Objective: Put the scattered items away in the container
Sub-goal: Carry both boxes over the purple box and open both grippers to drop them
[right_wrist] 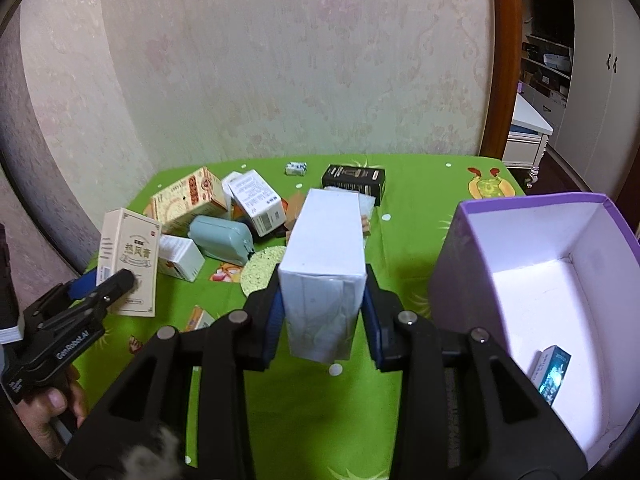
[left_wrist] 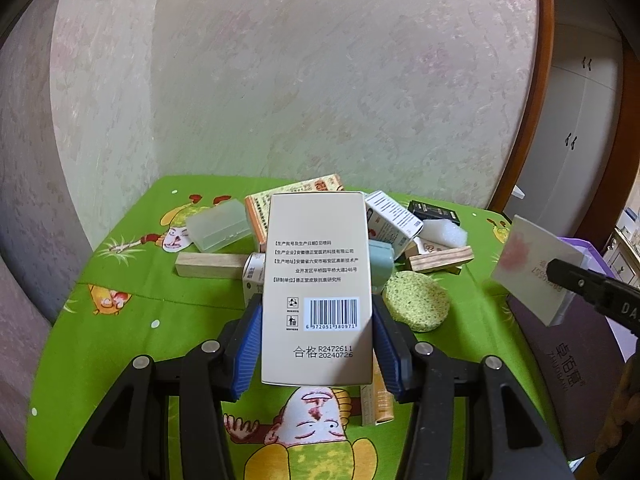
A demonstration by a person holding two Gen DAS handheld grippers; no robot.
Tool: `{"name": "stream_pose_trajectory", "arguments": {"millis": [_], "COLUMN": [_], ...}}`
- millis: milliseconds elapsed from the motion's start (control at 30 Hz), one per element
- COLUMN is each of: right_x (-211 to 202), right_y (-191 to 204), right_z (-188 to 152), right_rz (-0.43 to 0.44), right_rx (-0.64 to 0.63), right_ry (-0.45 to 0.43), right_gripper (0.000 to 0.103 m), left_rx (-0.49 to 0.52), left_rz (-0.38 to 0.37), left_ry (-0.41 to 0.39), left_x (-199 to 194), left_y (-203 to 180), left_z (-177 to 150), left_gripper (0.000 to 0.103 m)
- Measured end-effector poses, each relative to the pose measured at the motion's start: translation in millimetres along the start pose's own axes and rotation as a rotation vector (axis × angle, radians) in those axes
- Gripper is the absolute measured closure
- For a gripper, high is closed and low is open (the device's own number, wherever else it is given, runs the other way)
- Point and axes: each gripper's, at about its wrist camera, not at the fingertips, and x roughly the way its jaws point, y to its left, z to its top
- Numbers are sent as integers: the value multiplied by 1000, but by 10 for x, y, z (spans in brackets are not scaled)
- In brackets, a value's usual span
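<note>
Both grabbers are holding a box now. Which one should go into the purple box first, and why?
Probably the right gripper: swing its white box sideways over the purple container and let go. The container stands open right beside it, nearly empty. The left gripper, clamping the beige box, is farther off.

Dim, even indoor light with soft shadows under both grippers, heavy fisheye bending plus dark vignette at corners, white box (left_wrist: 534, 270) right of the left gripper motion-blurred, centre sharp.
</note>
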Motion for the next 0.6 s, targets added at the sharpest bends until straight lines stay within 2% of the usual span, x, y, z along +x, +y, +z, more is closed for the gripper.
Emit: {"name": "stream_pose_trajectory", "arguments": {"millis": [600], "right_x": [-566], "right_y": [-543], "right_z": [60], "right_rz": [-19], "right_rx": [83], "right_ry": [-80], "right_gripper": [65], "left_rx": [129], "left_rz": [-13], "left_ry": [-12], "left_x": [-10], "left_y": [-717], "left_z": [223], "left_gripper": [52]}}
